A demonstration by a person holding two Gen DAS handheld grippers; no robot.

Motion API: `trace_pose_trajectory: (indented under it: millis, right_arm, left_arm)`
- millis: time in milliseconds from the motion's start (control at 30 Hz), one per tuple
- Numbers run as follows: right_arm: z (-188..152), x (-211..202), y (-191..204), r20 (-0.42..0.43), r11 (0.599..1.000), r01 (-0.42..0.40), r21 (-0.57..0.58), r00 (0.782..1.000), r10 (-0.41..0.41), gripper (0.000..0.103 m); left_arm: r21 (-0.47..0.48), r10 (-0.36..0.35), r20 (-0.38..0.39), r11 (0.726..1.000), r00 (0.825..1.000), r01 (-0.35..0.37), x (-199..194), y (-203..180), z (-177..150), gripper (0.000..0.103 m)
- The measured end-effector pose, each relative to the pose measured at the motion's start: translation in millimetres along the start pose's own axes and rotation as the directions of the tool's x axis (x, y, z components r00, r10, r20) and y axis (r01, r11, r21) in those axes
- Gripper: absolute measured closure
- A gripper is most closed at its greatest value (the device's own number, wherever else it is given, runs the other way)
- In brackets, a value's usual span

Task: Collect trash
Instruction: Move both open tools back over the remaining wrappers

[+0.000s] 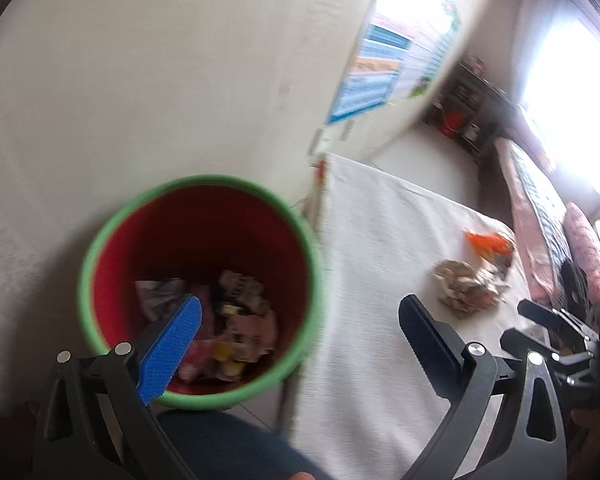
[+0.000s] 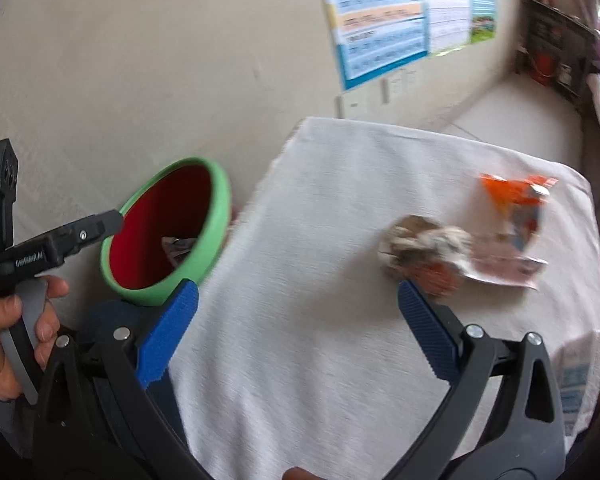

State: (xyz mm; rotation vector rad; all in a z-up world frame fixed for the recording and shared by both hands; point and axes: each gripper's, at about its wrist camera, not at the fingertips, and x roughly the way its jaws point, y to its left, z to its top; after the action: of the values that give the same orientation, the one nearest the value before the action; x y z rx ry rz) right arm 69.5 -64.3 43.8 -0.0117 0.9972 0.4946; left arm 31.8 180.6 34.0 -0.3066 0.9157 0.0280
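A red bin with a green rim (image 1: 100,248) stands on the floor beside the table, with several crumpled wrappers (image 1: 236,320) lying in it. My left gripper (image 1: 302,300) hovers over the bin's right side, open wide with nothing between its blue pads. My right gripper (image 2: 298,286) is above the white-clothed table (image 2: 320,200), also open and empty. On the far part of the cloth lie a crumpled brownish paper ball (image 2: 424,248), an orange wrapper (image 2: 512,196) and a clear pinkish wrapper (image 2: 500,270). The paper ball sits just past the right gripper's right fingertip.
A hand (image 2: 16,320) holds the left gripper's handle at the left of the right wrist view. A white packet (image 2: 576,376) lies at the table's near right corner. A wall with a poster (image 2: 384,20) is behind, and a bed (image 1: 540,208) runs along the right.
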Motion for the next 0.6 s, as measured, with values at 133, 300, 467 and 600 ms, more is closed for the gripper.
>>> trace_pose_trajectory:
  millis: [133, 300, 467, 600]
  right_arm:
    - [-6, -20, -31, 0.019, 0.998, 0.041, 0.043, 0.999, -0.042, 0.005]
    - [-13, -42, -73, 0.045, 0.988, 0.109, 0.105, 0.992, -0.114, 0.005]
    - [-17, -61, -112, 0.066, 0.973, 0.157, 0.171, 0.983, -0.171, 0.005]
    - [-20, -67, -133, 0.066, 0.963, 0.184, 0.196, 0.978, -0.200, 0.005]
  left_arm:
    - [0.059, -0.045, -0.015, 0.997, 0.999, 0.046, 9, -37, -3, 0.008]
    - [0.105, -0.101, -0.044, 0.989, 0.994, 0.105, 23, -80, -9, 0.008]
    - [0.154, -0.134, -0.091, 0.977, 0.987, 0.147, 37, -119, -22, 0.008]
    - [0.215, -0.147, -0.130, 0.961, 0.981, 0.173, 45, -147, -34, 0.008]
